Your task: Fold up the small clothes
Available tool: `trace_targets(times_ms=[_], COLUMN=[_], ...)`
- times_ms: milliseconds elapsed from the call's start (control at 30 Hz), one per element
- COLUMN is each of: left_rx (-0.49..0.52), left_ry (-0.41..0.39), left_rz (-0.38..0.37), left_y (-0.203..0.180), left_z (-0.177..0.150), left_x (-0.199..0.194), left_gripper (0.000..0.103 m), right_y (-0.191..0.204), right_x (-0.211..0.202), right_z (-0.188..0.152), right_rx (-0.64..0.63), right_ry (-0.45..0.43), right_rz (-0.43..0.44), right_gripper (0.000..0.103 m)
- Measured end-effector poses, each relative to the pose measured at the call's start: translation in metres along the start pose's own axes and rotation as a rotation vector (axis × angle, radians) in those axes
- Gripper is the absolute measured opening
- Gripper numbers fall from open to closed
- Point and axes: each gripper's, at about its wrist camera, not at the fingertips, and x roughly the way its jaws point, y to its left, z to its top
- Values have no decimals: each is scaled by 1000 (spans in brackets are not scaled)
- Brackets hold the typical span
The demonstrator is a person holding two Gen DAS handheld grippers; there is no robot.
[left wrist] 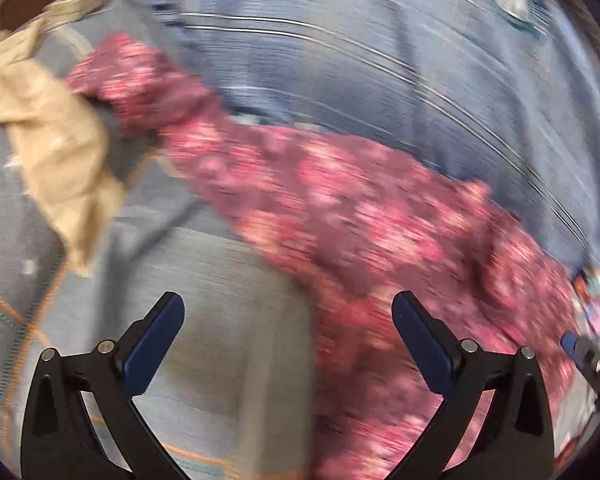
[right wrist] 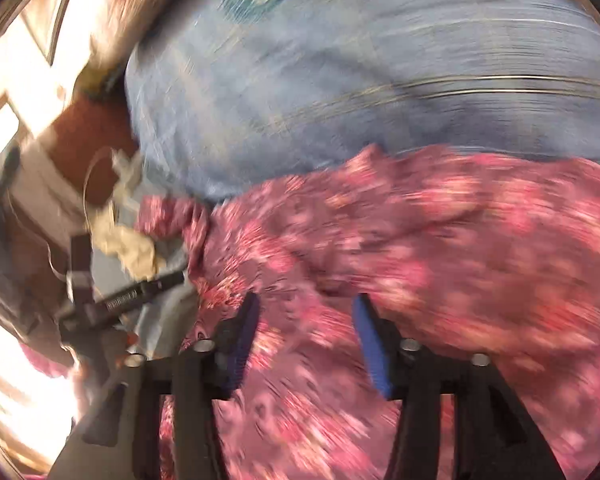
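- Both tongs stand open and empty: left tongs (left wrist: 288,344) gape wide over bare blue cloth, right tongs (right wrist: 306,344) part-open just above the pink floral garment (right wrist: 440,248), pads not pressing it.
- Floral garment lies in a long rumpled band across the blue bedspread (left wrist: 380,60), running from beside the beige garment (left wrist: 56,148) towards the right tongs.
- It looks thin, light and limp, so likely to sag and slide; I'd pinch a hem or corner, not the bunched middle.
- Bedspread is soft, woven, faintly striped, with orange stitching; blur hides finer detail.
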Motion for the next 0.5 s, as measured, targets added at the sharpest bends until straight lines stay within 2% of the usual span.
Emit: trace_targets(times_ms=[133,267,367,467,500], left_rx=[104,149,152,100,75], left_ry=[61,137,217,297,300], left_rz=[-125,-198,-225,-252,-262], left_y=[-50,-96,-125,-141,-142], left_z=[-4,6,19,28,29], left_x=[7,25,48,77,83], left_gripper=[103,103,103,103,103], right_y=[-79,-141,-159,-169,-172], right_x=[-57,-77,-77,-74,-74], right_z=[-22,-38,-43,-44,-44], right_rx=[240,449,520,541,546], right_ry=[-85,-110,-140,-149,-149], right_rz=[-41,-21,21,56,62], right_gripper=[58,58,58,58,58])
